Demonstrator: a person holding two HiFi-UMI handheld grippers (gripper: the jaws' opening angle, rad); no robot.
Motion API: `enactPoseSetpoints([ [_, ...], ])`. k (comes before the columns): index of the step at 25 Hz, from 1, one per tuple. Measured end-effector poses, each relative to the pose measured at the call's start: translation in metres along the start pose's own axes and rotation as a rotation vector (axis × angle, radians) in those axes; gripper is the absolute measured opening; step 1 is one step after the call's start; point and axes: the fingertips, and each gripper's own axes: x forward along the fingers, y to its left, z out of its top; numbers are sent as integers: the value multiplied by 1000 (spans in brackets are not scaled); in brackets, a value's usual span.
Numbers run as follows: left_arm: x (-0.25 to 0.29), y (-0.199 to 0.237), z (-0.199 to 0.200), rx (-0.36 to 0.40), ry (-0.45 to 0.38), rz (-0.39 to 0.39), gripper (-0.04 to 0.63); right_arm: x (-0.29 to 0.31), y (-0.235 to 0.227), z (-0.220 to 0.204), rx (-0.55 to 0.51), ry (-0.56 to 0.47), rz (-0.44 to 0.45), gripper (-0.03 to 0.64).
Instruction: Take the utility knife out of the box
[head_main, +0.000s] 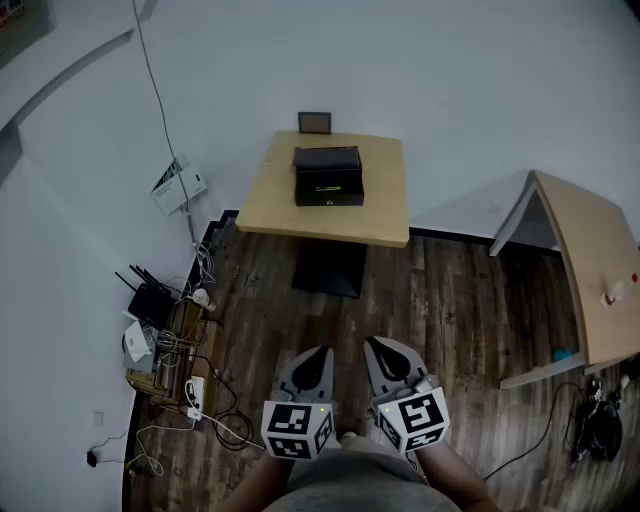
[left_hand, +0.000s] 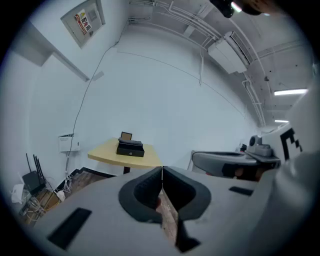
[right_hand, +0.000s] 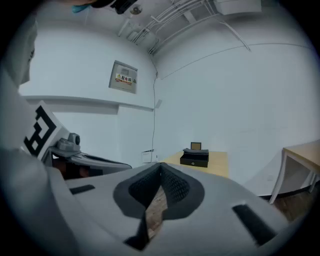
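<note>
A black box (head_main: 328, 177) stands on a light wooden table (head_main: 380, 205) against the far wall. It also shows small and far off, ahead of the jaws, as the box (left_hand: 130, 148) in the left gripper view and the box (right_hand: 194, 159) in the right gripper view. No utility knife can be made out. My left gripper (head_main: 318, 356) and right gripper (head_main: 376, 348) hang side by side near my body, well short of the table. Both are shut with nothing between the jaws; the left gripper (left_hand: 162, 170) and the right gripper (right_hand: 160, 165) each show their tips meeting.
A small dark frame (head_main: 315, 122) stands behind the box. A router (head_main: 150, 300), a power strip (head_main: 195, 397) and tangled cables lie on the floor at the left wall. Another wooden table (head_main: 590, 265) stands at the right. Dark wood floor (head_main: 440, 300) lies between me and the table.
</note>
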Motion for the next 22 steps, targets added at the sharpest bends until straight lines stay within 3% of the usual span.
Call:
enactPoseSetpoints([
  [9,-46,-9,-9,-71,-18,30,5,-42,21,1,19,-40,5,0],
  [22,-55,-7,-10,-104,-28,60,5,-48,33,13,32,-58,95,0],
])
